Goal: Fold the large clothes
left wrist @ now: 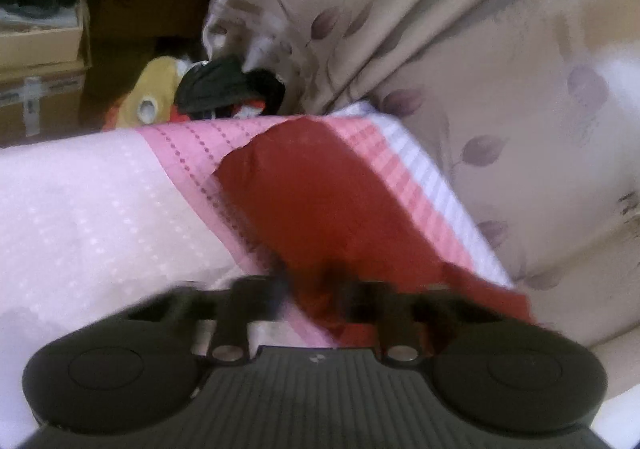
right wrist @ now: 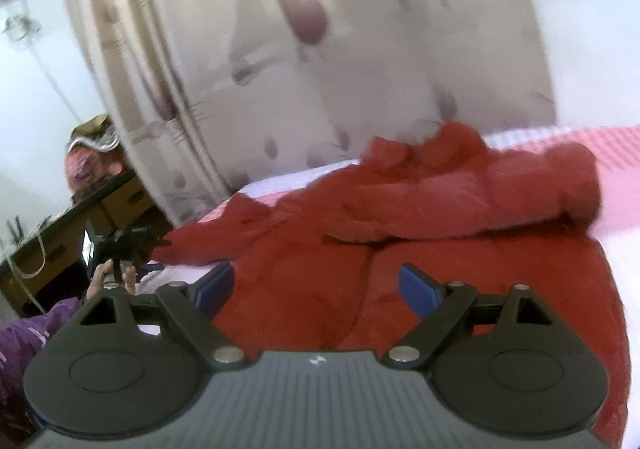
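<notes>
L gripper closed, R gripper agape

Motion blur smears the left tongs over the red fleece garment, hiding their tips. The beige leaf-print curtain is blurred and cut off above.

The big piece of clothing is red all over. It lies on a bed sheet that is pale pink with tiny white dots, then darker pink stripes with dotted lines, then white stripes at the edge. The curtain is beige with purple-grey leaves. The right tool is black with blue pads. A sleeve is purple. The cardboard boxes are brown.
</notes>
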Action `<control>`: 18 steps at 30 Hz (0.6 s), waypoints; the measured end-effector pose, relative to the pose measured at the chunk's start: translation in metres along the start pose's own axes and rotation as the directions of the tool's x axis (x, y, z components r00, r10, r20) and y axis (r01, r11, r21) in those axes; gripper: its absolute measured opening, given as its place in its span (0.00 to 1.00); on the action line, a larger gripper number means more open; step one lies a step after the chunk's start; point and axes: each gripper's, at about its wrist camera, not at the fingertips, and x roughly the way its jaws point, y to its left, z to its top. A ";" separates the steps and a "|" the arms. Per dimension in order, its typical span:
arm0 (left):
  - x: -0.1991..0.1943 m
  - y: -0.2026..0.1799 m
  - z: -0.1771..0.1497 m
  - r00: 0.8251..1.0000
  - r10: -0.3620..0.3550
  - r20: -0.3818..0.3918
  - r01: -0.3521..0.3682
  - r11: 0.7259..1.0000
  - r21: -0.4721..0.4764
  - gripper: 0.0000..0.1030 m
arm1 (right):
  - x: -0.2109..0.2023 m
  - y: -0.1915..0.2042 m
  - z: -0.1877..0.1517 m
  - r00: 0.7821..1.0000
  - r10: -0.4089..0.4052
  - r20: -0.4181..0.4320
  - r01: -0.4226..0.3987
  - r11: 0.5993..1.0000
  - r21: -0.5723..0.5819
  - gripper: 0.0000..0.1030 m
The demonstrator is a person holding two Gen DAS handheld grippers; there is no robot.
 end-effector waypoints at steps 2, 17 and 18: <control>0.001 -0.003 0.000 1.000 0.010 0.014 -0.010 1.000 0.023 0.03 | -0.004 -0.007 -0.003 1.000 -0.025 -0.003 0.025 0.999 0.024 0.87; -0.147 -0.206 -0.047 0.921 -0.333 0.202 0.223 0.876 0.427 0.01 | -0.025 -0.030 0.005 0.993 -0.079 0.083 0.073 0.995 0.071 0.87; -0.155 -0.226 -0.060 0.912 -0.365 0.189 0.246 0.853 0.461 0.01 | -0.027 -0.032 0.006 0.993 -0.079 0.091 0.072 0.995 0.075 0.87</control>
